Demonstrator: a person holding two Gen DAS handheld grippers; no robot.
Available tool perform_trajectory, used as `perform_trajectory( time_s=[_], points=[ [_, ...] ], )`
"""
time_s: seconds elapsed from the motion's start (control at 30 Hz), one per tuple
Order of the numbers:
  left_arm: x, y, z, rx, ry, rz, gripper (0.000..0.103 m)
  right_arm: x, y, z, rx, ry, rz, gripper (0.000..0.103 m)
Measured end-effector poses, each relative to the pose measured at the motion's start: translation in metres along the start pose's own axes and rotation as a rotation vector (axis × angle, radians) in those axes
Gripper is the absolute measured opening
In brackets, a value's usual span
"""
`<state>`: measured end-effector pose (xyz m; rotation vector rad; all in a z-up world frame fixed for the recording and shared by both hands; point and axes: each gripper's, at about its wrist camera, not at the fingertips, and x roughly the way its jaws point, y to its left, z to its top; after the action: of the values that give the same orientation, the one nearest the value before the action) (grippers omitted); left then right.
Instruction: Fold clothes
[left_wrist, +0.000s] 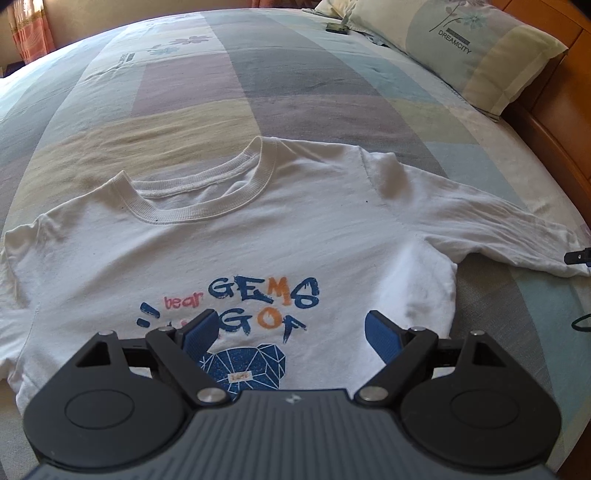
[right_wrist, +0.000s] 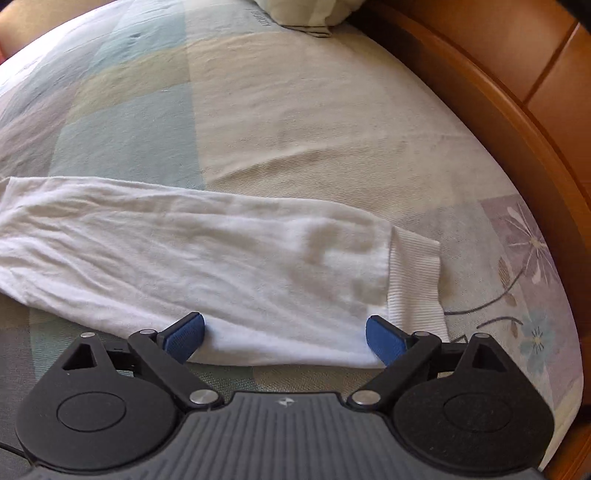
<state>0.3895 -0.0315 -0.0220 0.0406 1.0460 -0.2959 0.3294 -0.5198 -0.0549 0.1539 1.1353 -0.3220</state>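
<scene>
**On the bed: one white long-sleeved shirt, laid out for folding**

On the patchwork bedspread (left_wrist: 192, 122), item one: a white shirt (left_wrist: 229, 240), face up, printed front showing, collar (left_wrist: 199, 192) toward twelve o'clock, pillow (left_wrist: 476, 55) beyond at one o'clock.

Item two: its sleeve (right_wrist: 192, 254), stretched flat toward three o'clock, ribbed cuff (right_wrist: 415, 284) at the end, near the wooden bed frame (right_wrist: 517, 129).

Left gripper (left_wrist: 291, 332): jaws released, holding nothing, hovering over the chest print.

Right gripper (right_wrist: 284, 336): jaws spread wide, the sleeve's near edge lying between them just short of the cuff; pads not pressing on it.

Handling note, as a judgement: the sleeve fold comes next. Pinch both layers near the cuff, lift low, carry toward nine o'clock across the chest, and keep the body from dragging.
</scene>
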Motion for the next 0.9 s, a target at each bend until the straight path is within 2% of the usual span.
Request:
perform_trajectory(
  time_s=[0.07,0.13,0.33,0.47,0.57,0.67,0.73,0.9],
  points=[
    [-0.002,0.005,-0.001,0.008,0.003,0.009,0.086,-0.012,0.013,0.005,0.006,-0.027,0.038,0.097],
    [-0.003,0.01,-0.002,0.006,0.0,0.028,0.086,-0.019,0.047,0.009,-0.033,-0.048,0.125,0.097],
    [-0.007,0.039,-0.012,-0.047,0.002,0.067,0.086,-0.036,0.19,0.011,-0.268,-0.103,0.463,0.097],
    [-0.005,0.064,-0.035,-0.108,0.044,0.09,0.086,-0.039,0.273,-0.002,-0.436,-0.09,0.595,0.097],
    [-0.007,0.085,-0.062,-0.19,0.102,0.088,0.086,-0.039,0.314,-0.02,-0.551,-0.052,0.624,0.097],
    [-0.023,0.098,-0.08,-0.248,0.081,0.043,0.087,-0.03,0.319,-0.041,-0.594,0.04,0.578,0.098],
    [-0.03,0.104,-0.083,-0.265,0.089,0.037,0.087,-0.03,0.312,-0.05,-0.607,0.052,0.551,0.098],
    [-0.035,0.124,-0.061,-0.249,-0.016,0.047,0.087,-0.037,0.31,-0.049,-0.563,0.095,0.521,0.102]
  ],
)
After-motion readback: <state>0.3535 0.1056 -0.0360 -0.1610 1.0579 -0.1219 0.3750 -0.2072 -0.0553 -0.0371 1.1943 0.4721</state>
